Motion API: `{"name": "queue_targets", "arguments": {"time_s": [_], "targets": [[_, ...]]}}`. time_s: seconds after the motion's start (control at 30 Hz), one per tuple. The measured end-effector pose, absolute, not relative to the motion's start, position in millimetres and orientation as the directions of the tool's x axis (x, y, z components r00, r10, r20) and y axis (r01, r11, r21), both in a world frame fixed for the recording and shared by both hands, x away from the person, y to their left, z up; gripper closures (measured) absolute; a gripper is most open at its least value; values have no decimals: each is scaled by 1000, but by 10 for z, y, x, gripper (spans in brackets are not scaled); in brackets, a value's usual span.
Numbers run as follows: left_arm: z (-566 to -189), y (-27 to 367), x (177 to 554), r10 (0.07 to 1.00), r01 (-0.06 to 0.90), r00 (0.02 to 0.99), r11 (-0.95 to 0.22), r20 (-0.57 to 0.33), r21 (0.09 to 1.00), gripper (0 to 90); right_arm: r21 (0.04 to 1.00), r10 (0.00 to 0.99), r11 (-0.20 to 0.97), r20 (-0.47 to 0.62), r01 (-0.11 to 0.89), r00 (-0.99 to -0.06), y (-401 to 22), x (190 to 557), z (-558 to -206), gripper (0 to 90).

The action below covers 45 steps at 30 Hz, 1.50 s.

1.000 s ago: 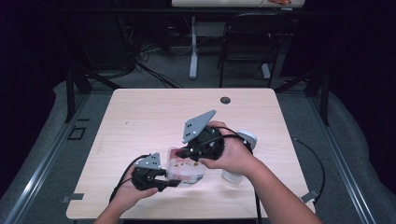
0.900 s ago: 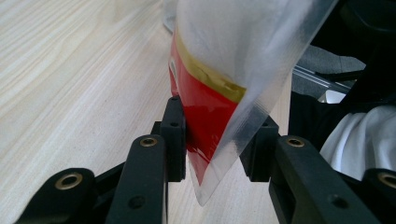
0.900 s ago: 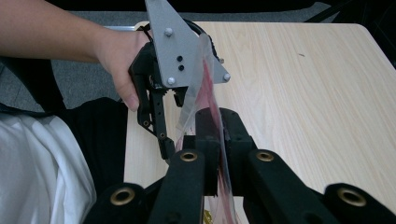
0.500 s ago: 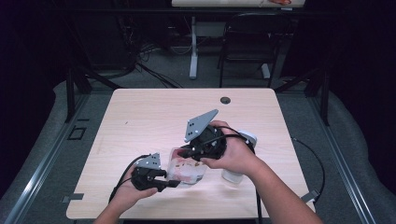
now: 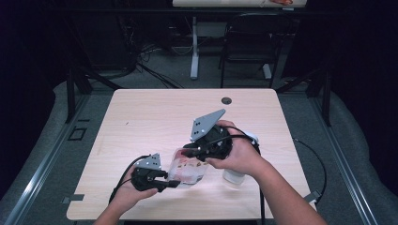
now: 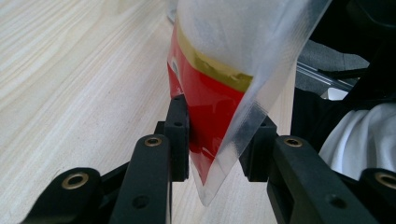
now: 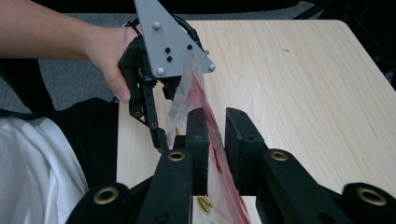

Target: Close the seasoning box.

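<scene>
Bag point(image 5: 188, 169): light, limp, slippery plastic; grip the flat sealed edge.
Left gripper point(image 6: 218, 148) fingers: half open, clamping bag corner.
Right gripper point(image 7: 215, 126) fingers: just been opening, bag loose between them.

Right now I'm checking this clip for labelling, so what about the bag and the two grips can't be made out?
- Clear plastic bag, high view: contents too small; the red print is cut off in both gripper views.
- Left gripper: jaws flank the bag corner; pad contact is hidden by the film.
- Right gripper: jaws have just been opening, bag edge between them; any touch unclear.
- White object, high view: mostly hidden under the right hand.
</scene>
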<state>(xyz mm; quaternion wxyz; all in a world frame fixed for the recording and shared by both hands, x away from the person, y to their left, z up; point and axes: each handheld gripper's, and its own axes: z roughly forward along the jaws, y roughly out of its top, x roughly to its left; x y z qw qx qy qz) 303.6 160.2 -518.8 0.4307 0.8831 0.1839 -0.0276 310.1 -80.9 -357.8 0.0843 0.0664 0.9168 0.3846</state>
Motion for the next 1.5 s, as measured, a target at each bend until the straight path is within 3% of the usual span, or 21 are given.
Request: {"name": "queue_targets", "arguments": {"time_s": [0.57,1.5], "targets": [[-5193,1617,3042,327,357,926,-586,-191,727,697,733,223,678,-135,54,-965,-963,3063,-3670,886],[-5147,1581,3056,358,364,920,-626,-161,689,700,796,280,599,-110,85,-954,-1187,3082,-3882,899]]}}
